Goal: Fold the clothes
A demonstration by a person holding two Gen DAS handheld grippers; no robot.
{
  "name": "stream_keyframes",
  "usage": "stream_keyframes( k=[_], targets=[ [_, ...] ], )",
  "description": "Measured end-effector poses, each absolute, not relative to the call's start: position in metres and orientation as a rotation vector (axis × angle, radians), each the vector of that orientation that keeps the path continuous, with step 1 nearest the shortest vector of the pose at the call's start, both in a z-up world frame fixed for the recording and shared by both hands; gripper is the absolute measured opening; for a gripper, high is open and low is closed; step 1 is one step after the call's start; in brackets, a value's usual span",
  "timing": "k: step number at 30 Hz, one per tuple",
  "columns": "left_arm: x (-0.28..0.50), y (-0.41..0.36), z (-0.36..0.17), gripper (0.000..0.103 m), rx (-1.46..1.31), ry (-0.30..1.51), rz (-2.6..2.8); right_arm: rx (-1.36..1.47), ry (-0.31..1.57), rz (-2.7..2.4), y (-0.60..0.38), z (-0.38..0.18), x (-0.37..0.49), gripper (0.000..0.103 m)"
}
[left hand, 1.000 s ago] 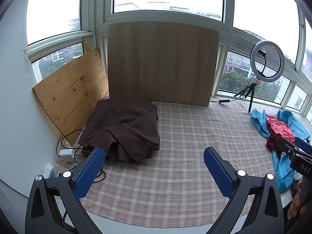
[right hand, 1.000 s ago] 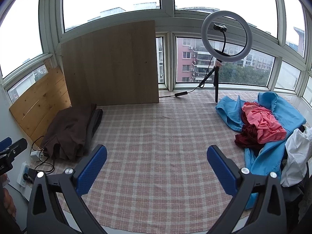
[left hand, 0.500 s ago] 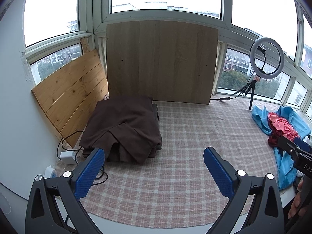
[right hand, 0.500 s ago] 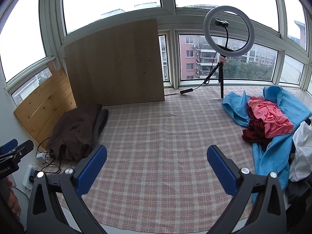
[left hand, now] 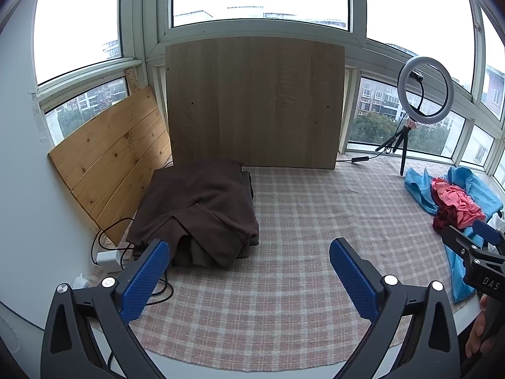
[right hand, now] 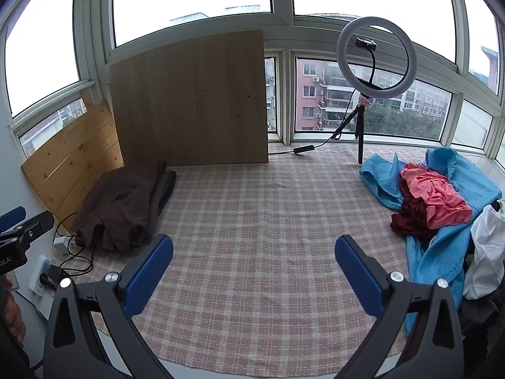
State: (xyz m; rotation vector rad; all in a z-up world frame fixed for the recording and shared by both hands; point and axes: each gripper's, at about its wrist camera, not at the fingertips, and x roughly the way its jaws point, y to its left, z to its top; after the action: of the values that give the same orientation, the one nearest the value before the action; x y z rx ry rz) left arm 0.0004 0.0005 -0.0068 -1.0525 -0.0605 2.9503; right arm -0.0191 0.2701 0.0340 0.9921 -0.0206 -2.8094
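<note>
1. Left claw (left hand: pixel 249 252): released, jaws wide apart, nothing between them; hanging above the checked cloth (left hand: pixel 315 221).
2. Ahead and left of that claw: brown stack (left hand: pixel 199 211), already folded, lying against the pine board (left hand: pixel 110 158); charger and cable (left hand: pixel 109 257) just left of the near left finger.
3. Straight ahead, well beyond the claw: big panel (left hand: pixel 252 104) leaning upright on the window.
4. Right claw (right hand: pixel 254 252): likewise released, jaws spread, empty; above bare cloth.
5. Ahead and right of it: ring light (right hand: pixel 375 57) on its tripod at the far edge.
6. Right of the right finger, near but not touching: the unfolded heap; blue garment (right hand: pixel 442 246) at the bottom, pink top (right hand: pixel 435 195) on it, dark red piece (right hand: pixel 407 221) tucked under the pink, white item (right hand: pixel 486 252) at the far right.
7. Handling, as a guess: all thin, light and limp; no stiffness to push against; likely to sag, drag and snag on neighbours when lifted.
8. Pink top probably easiest to free, being uppermost; best pinched at a hem or shoulder seam, where the doubled fabric gives the pads more to bite; a mid-panel pinch risks catching the layer beneath.
9. Blue garment largest, partly over the table edge; likely needs both claws at two corners to spread flat.
</note>
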Motion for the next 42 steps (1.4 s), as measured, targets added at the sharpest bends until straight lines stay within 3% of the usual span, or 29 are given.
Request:
stream_keyframes(
  k=[23, 42],
  targets=[
    [-0.009, -0.006, -0.003, 0.102, -1.037, -0.057, 2.991, 0.988, 0.016, -2.822, 0.265, 0.036, -0.026, 0.103],
    [-0.035, 0.069, -0.013, 0.102, -1.033, 0.054, 2.807, 1.083, -0.081, -3.011, 0.334, 0.027, -0.017, 0.103]
  ],
)
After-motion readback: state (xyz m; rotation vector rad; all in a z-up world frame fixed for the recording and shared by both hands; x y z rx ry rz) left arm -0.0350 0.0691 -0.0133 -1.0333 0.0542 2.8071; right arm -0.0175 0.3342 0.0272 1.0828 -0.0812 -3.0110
